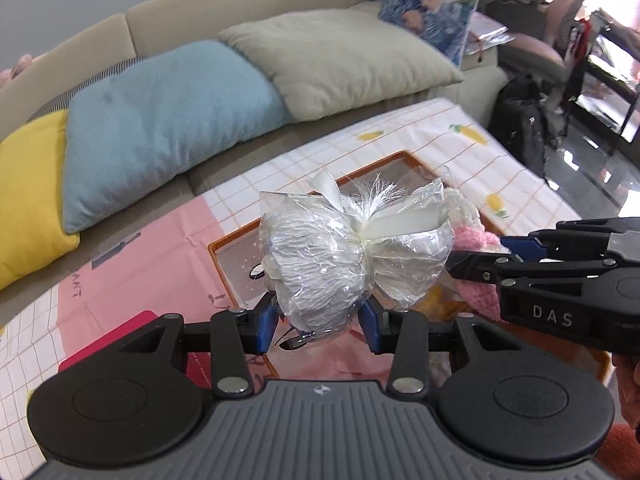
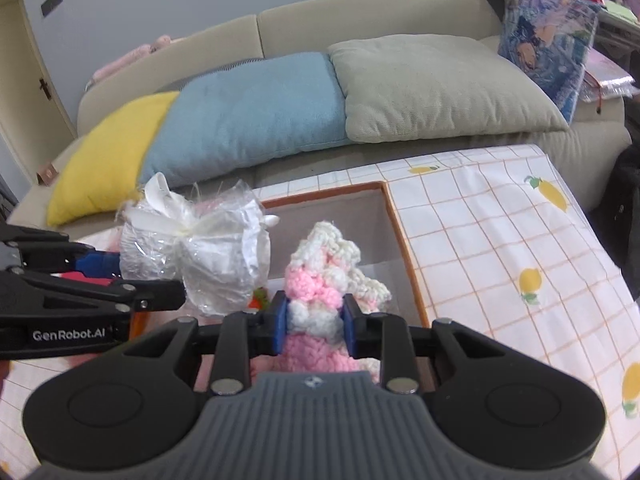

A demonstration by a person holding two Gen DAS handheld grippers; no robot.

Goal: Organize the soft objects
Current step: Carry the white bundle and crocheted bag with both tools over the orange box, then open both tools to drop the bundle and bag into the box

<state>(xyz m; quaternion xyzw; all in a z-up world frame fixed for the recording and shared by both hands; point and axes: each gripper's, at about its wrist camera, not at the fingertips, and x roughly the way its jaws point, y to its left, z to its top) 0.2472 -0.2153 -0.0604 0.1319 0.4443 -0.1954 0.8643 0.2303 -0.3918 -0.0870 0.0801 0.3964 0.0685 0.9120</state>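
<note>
A counter [image 2: 500, 240] draped in a white grid-checked cloth with lemon prints stood before my rig, fronting a beige sofa [image 2: 360, 28] lined with yellow, blue and grey-green cushions. An orange-rimmed grey fabric box [image 2: 400, 236] sat sunk in the cloth. My left claw [image 1: 320, 322] clenched a crinkled clear-plastic bundle tied with a cream ribbon [image 1: 344, 256] above the box. My right claw [image 2: 316, 326] gripped a nubbly pink-and-white crocheted piece [image 2: 320, 276] over the box's interior.

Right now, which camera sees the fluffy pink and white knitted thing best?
The right wrist view: the pink and white knitted piece sits centred, clamped in the right gripper. In the left wrist view only its edge peeks out behind the plastic-wrapped bundle.
</note>
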